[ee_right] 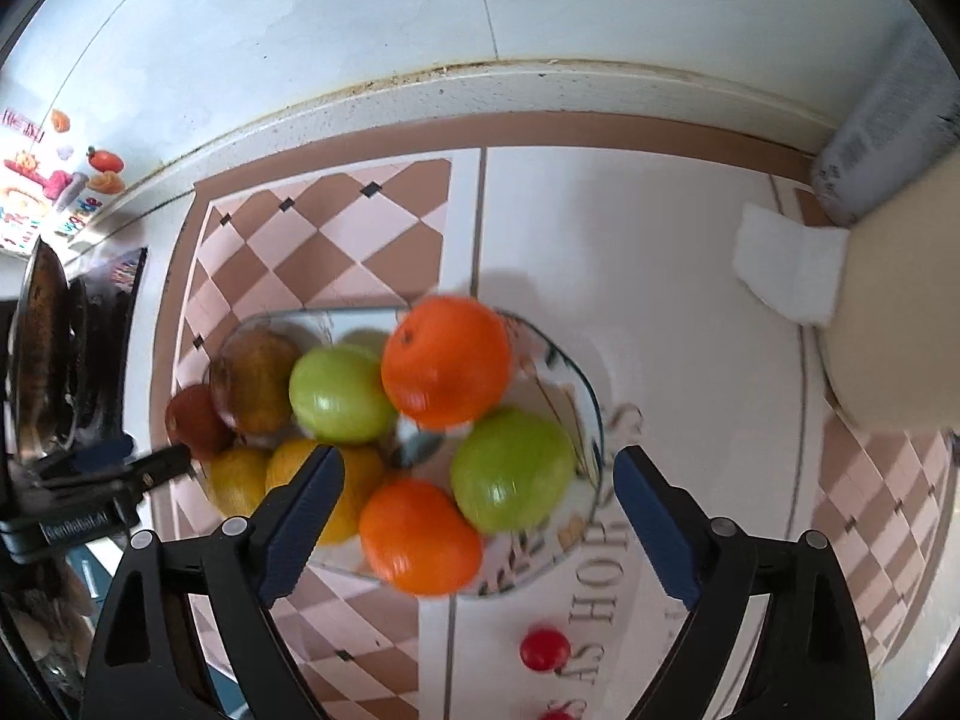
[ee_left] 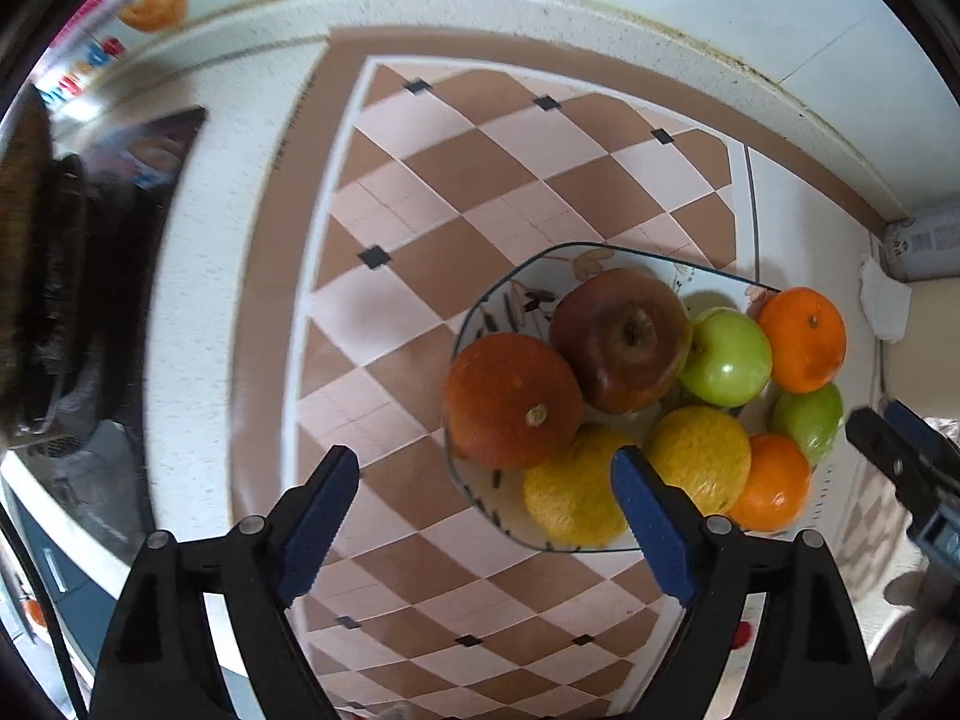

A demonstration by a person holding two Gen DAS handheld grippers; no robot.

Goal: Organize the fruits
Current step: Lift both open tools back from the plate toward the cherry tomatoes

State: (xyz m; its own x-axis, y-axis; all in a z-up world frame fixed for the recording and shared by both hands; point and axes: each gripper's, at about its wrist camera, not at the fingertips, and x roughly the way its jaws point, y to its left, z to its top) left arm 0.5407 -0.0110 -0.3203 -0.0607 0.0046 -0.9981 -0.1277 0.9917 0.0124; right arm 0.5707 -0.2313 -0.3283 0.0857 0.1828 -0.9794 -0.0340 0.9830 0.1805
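Note:
A patterned glass plate [ee_left: 516,276] sits on the checked counter mat, piled with fruit. It holds a dark red apple [ee_left: 621,339], a brown-orange fruit [ee_left: 513,399], two yellow fruits [ee_left: 570,489], two green apples [ee_left: 726,357] and two oranges [ee_left: 801,339]. My left gripper [ee_left: 485,462] hangs open above the plate's left side, its blue pads touching nothing. My right gripper [ee_right: 479,459] is open above the plate's right side [ee_right: 591,408], over an orange [ee_right: 420,534] and a green apple [ee_right: 513,468], and grips nothing. Each gripper appears at the edge of the other's view.
A white folded cloth [ee_right: 786,264], a grey can [ee_right: 888,120] and a beige container [ee_right: 900,312] stand at the right by the wall. A dark pan and stove [ee_left: 36,276] lie at the left. A small red ball [ee_right: 544,649] rests near the front.

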